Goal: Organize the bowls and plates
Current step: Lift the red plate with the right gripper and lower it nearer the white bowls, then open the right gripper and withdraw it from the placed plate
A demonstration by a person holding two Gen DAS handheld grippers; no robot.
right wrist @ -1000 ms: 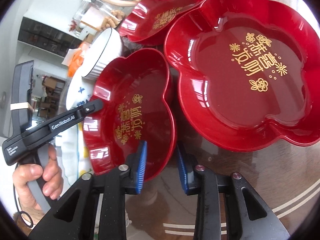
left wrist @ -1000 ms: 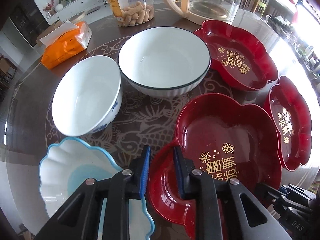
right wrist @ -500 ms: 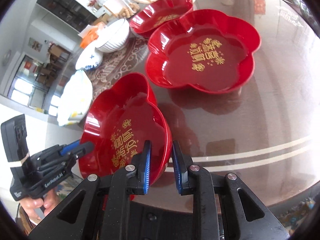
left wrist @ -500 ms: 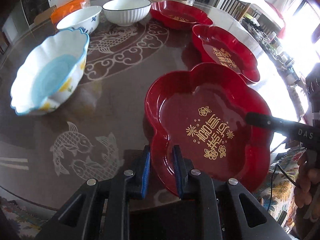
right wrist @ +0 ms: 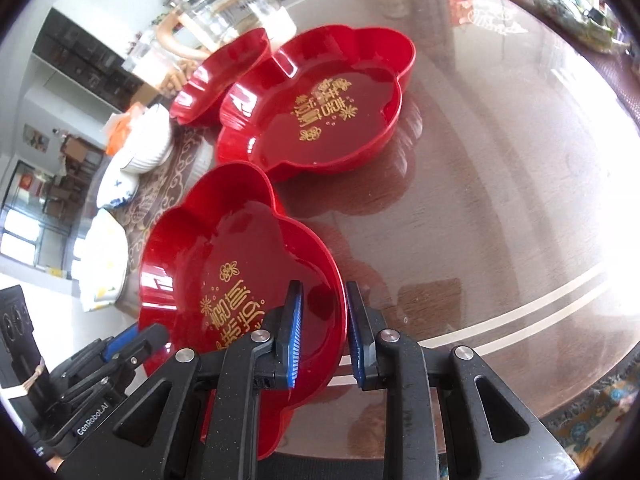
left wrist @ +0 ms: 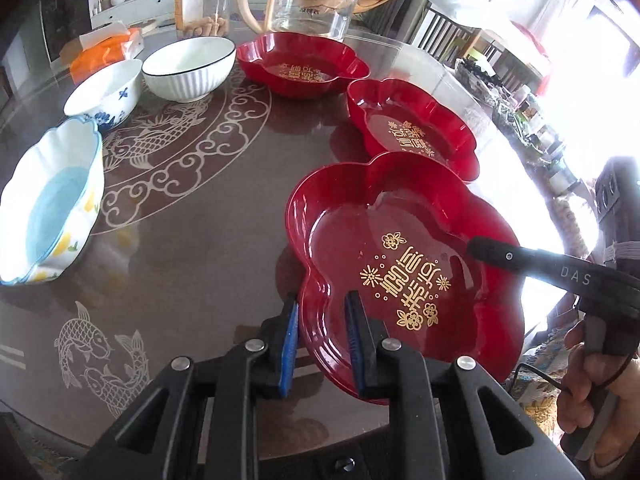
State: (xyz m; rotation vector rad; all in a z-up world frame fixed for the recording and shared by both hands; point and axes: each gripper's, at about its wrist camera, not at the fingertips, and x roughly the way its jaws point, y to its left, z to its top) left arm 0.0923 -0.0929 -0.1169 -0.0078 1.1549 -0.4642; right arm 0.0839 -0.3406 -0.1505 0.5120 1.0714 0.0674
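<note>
A red flower-shaped plate with gold characters hangs between both grippers near the table's front edge. My left gripper is shut on its left rim, one blue pad inside the wall and one outside. My right gripper is shut on the opposite rim of the same plate. Two more red plates rest farther back on the right. On the left stand a ribbed white bowl, a blue-flowered white bowl and a scalloped blue-rimmed bowl.
A glass kettle, a clear jar and an orange tissue pack stand at the back of the round brown table. A hand holds the right tool's handle at the right. Chairs stand beyond the table.
Both grippers have drawn back toward the near table edge with the red plate held between them. The bowls and the other two red plates now lie farther away.
</note>
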